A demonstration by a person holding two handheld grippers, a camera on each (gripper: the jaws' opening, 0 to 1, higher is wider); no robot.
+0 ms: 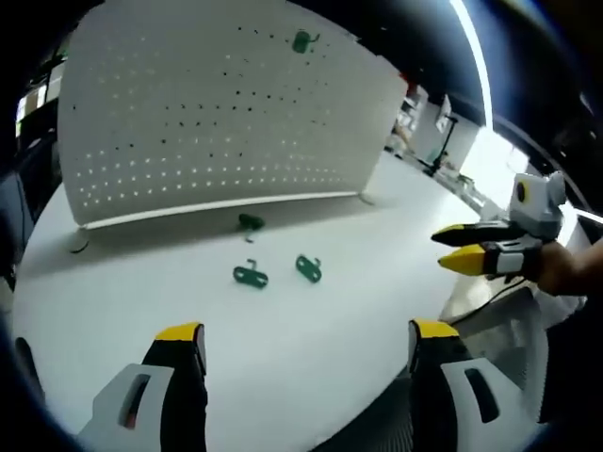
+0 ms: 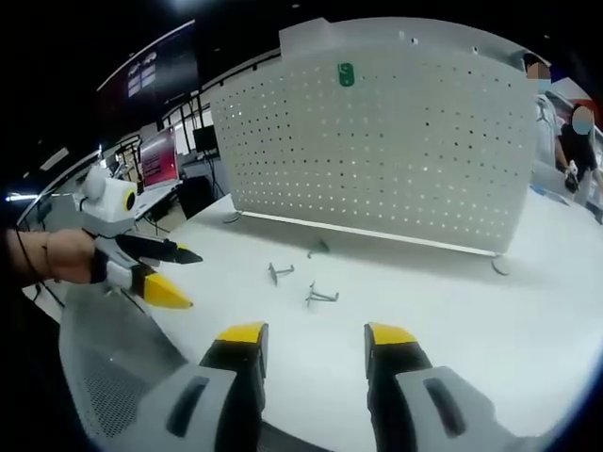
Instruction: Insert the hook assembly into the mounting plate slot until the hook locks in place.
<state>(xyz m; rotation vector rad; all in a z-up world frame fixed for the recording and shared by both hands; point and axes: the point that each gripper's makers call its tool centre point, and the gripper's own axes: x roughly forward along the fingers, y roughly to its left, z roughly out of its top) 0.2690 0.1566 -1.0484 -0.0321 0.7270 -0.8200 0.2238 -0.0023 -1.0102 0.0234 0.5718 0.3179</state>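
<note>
left gripper view
- own claw: the left gripper (image 1: 306, 337), black jaws with yellow tips, stands wide apart above the white round table (image 1: 141, 282) and has hold of nothing.
- board: a white perforated metal pegboard (image 1: 226, 113) stands upright on small feet at the far side of the table.
- mounted piece: one green hook (image 1: 301, 40) already sits high on the pegboard, near its top edge.
- loose pieces: three green metal hook assemblies lie on the table in front of the board: one (image 1: 250, 222) just before its base, one (image 1: 251, 275) nearer the claw, one (image 1: 308, 268) to its right; none touch.
- other claw: the right gripper (image 1: 464, 248) comes in from the right, held by a hand (image 1: 565, 266), jaws slightly parted, nothing between them.

right gripper view
- own claw: jaws moderately apart over the table, gripping nothing.
- hooks: the loose ones show grey here, well ahead of the jaws.
- other claw: the left one enters at left, jaws spread, nothing held.
</note>
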